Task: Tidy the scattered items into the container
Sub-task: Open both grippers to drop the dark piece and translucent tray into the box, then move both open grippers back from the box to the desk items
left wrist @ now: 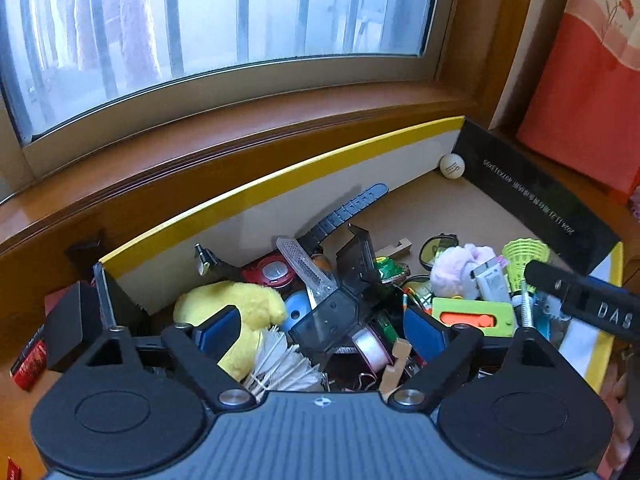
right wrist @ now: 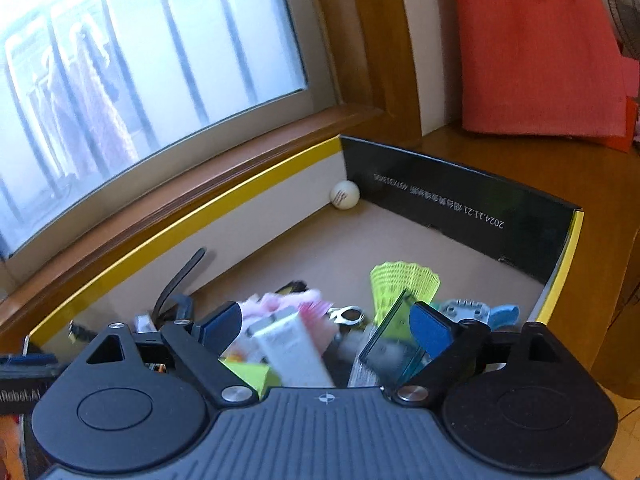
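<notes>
A cardboard box with a yellow rim (left wrist: 280, 188) holds a heap of small items: a yellow plush (left wrist: 236, 304), a black transparent case (left wrist: 332, 316), a pink plush (left wrist: 456, 268), a green and orange cutter (left wrist: 472, 316), a yellow-green shuttlecock (left wrist: 520, 256) and a white ball (left wrist: 452, 166) in the far corner. My left gripper (left wrist: 320, 328) is open and empty above the heap. My right gripper (right wrist: 324, 328) is open above the box (right wrist: 240, 196), over a white tube (right wrist: 288, 348) and the pink plush (right wrist: 280, 304). The shuttlecock (right wrist: 400, 284) and ball (right wrist: 345, 194) lie beyond.
The box stands on a wooden sill below a window (left wrist: 200, 20). A red paper bag (left wrist: 580, 100) leans at the right. A black block (left wrist: 68, 320) and a red packet (left wrist: 28, 360) lie outside the box at the left. The right gripper's body (left wrist: 592, 304) shows at the right.
</notes>
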A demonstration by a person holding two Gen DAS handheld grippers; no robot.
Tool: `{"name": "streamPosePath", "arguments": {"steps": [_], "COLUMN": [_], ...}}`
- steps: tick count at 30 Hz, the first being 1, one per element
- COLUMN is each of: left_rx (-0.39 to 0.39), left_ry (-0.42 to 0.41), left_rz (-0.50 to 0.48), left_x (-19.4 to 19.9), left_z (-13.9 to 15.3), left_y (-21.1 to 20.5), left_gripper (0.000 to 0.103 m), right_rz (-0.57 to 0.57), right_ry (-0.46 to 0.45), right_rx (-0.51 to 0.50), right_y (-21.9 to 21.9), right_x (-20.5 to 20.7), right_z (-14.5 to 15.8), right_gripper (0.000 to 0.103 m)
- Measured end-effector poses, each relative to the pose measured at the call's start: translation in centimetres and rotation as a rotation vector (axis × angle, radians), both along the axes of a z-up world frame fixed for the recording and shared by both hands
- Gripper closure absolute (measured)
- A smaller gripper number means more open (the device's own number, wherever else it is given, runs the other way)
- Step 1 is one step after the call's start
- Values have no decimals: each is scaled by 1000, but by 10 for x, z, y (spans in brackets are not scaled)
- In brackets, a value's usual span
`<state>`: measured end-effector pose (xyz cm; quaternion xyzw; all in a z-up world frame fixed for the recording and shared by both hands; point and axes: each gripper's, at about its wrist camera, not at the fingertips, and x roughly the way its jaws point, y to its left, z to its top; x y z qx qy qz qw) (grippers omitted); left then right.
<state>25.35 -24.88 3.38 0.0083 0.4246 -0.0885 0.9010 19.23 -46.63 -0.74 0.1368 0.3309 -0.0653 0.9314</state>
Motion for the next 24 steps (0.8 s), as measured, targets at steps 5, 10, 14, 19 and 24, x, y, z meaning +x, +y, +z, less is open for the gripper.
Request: {"name": "streamPosePath", "arguments": {"steps": [5, 10, 14, 19, 24], "left_rx": [-13, -7, -2, 2, 6], "left_ry": [-8, -18, -18, -20, -29], "left_rz": [5, 26, 40, 61, 89], "left_x": [-18, -36, -51, -68, -83], "left_z": [8, 15, 19, 22, 22], "left_y": [8, 23, 36, 53, 71], "left_gripper": [10, 9, 9, 9, 9], "right_rz": [20, 42, 69, 84, 101], "right_ry": [-4, -18, -20, -14, -19], "right_rx": [-19, -22, -22, -16, -14], "right_y": [15, 30, 44, 58, 72], "right_x": [-18, -26, -36, -44, -54], "right_z": [9, 15, 17, 17, 18], "right_gripper": [9, 9, 9, 9, 9]}}
